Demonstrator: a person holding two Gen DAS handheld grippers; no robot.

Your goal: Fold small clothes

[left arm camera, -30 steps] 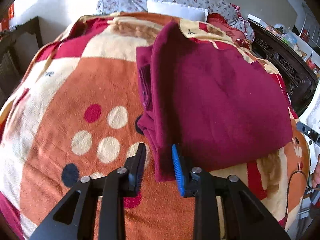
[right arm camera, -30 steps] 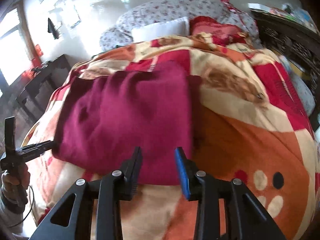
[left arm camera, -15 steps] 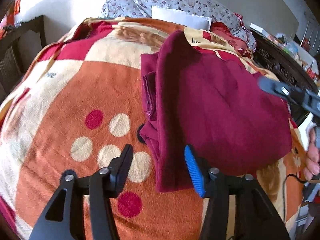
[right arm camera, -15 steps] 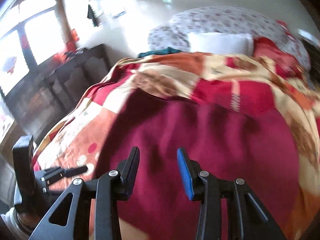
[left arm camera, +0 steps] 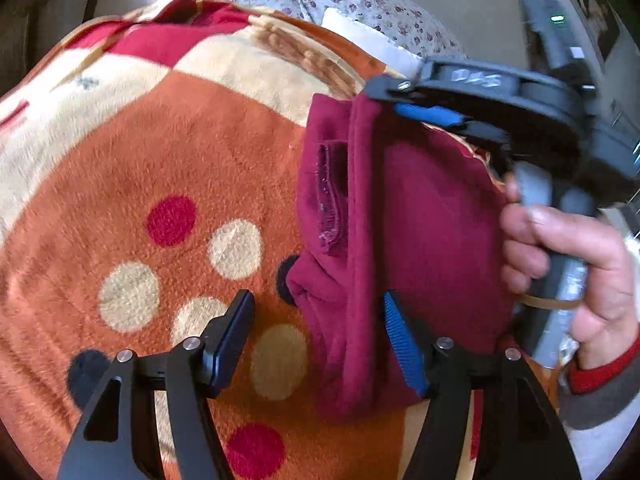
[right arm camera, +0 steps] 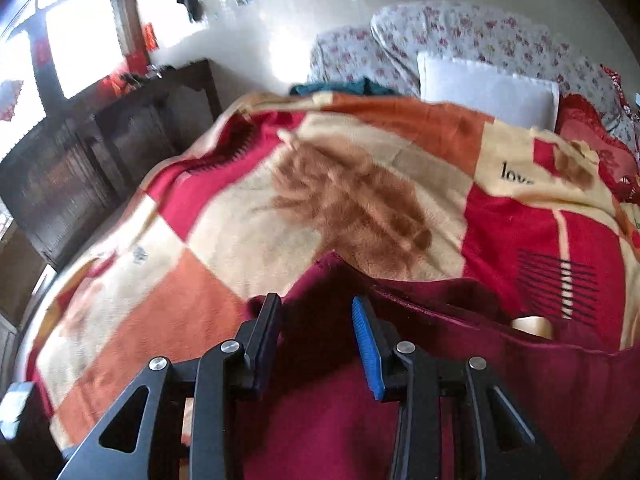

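spreading wider than a second ago, the left gripper [left arm camera: 318, 332] has just been opening; its fingers straddle the near left fold of the maroon garment [left arm camera: 420, 216] without pinching it. garment lies folded on the blanket [left arm camera: 132, 168], same place as before. right gripper [right arm camera: 316, 340], formerly at the garment's near right edge, now sits over its far left corner; fingers partly spread, cloth beneath, not pinched. right hand [left arm camera: 568, 256] now fills the left view's right side. no containers seen.
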